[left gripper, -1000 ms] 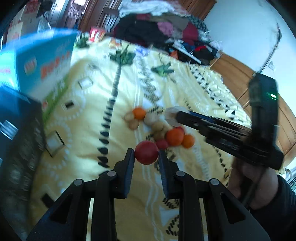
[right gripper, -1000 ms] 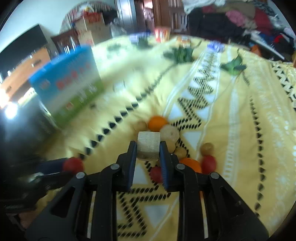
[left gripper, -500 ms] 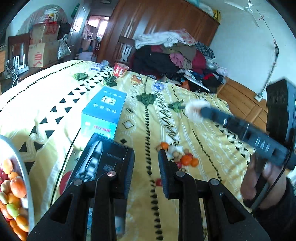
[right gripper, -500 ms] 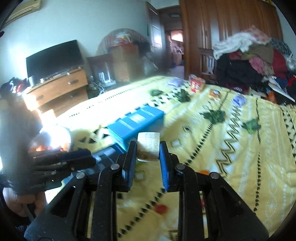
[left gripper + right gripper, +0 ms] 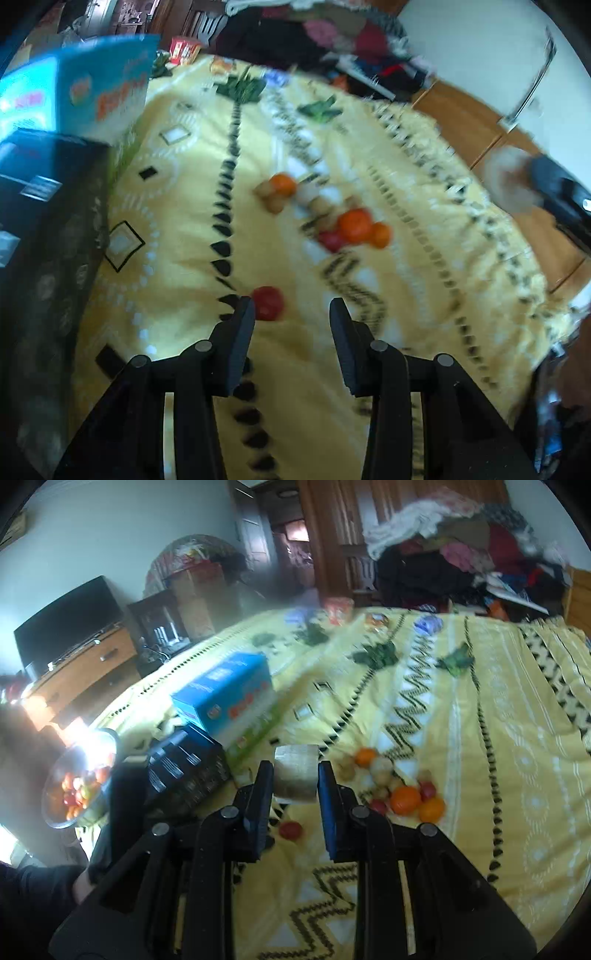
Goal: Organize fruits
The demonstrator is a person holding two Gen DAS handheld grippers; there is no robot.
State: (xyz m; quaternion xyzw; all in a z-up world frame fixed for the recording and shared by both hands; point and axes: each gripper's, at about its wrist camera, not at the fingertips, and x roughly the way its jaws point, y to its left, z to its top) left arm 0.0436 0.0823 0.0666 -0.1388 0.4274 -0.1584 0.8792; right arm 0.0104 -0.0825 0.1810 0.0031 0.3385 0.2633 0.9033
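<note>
A cluster of orange, red and pale fruits [image 5: 347,225] lies on the yellow bedspread [image 5: 406,280]; it also shows in the right wrist view [image 5: 402,794]. A single red fruit [image 5: 267,302] lies on the bed just ahead of my left gripper [image 5: 291,314], which is open and empty. It shows too in the right wrist view [image 5: 290,830]. My right gripper [image 5: 295,775] is shut on a pale fruit piece [image 5: 296,777], held above the bed. A metal bowl [image 5: 107,738] with several fruits stands at the left.
A blue box [image 5: 225,698] and a black box [image 5: 184,764] sit on the bed left of the fruits, also in the left wrist view [image 5: 92,85]. Leafy greens [image 5: 376,655] and small packets lie farther back. A clothes pile and a wardrobe stand behind.
My left gripper has dropped the red fruit onto the bed, swung away and come back low over it, jaws open. My right gripper has lifted away from the cluster with the pale piece.
</note>
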